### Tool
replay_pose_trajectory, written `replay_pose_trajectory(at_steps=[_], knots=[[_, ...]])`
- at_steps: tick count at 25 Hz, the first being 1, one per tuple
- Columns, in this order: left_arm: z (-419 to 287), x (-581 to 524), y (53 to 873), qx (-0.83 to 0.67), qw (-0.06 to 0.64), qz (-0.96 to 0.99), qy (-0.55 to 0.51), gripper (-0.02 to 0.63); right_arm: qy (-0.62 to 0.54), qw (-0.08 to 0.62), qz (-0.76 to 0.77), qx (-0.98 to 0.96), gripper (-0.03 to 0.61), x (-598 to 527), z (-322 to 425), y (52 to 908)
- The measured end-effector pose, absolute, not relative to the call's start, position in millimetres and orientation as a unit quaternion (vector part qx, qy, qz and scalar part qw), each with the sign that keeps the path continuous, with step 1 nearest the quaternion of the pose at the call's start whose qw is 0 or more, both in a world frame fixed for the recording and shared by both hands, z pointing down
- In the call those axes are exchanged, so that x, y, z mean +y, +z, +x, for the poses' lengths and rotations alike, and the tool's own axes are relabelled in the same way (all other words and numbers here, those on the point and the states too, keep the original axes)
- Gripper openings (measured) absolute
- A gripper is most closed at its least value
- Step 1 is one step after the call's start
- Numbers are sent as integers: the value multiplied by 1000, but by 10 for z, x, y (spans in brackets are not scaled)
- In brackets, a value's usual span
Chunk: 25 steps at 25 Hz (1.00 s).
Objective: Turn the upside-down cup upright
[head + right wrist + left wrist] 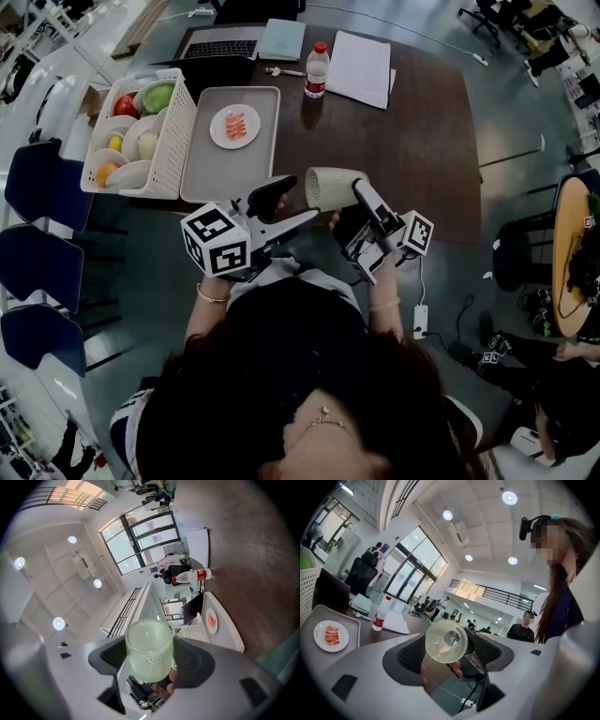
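Observation:
A pale, dotted glass cup (330, 187) lies on its side in the air above the near edge of the dark table (422, 122). My right gripper (353, 202) is shut on it. In the right gripper view the cup (149, 656) sits between both pads, one end towards the camera. My left gripper (289, 208) is just left of the cup, jaws open. In the left gripper view the cup (446, 641) shows one round end between the wide-apart jaws, and the pads do not press on it. A person's fingers show behind the cup.
A grey tray (211, 159) carries a white plate (234, 126) of food. Left of it stands a white basket (178, 122) with bowls and fruit. A bottle (318, 70), papers (361, 67) and a laptop (220, 45) are at the far side. Blue chairs (37, 187) stand at the left.

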State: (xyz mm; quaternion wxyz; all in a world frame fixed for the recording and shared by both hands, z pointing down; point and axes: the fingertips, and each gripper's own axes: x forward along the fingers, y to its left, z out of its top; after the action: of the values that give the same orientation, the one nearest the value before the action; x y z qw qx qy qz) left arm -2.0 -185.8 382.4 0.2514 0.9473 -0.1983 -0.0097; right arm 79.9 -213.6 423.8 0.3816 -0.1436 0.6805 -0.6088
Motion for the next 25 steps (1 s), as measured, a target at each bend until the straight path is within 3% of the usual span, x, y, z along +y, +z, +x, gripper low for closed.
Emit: replay_pose_trajectory(at_steps=[12, 25], knots=[[134, -1858, 3891, -170, 262, 950, 15, 411, -608, 379, -122, 687, 318, -2097, 740, 4187], [331, -1835, 3954, -147, 234, 960, 54, 414, -608, 372, -102, 694, 318, -2045, 673, 4155]])
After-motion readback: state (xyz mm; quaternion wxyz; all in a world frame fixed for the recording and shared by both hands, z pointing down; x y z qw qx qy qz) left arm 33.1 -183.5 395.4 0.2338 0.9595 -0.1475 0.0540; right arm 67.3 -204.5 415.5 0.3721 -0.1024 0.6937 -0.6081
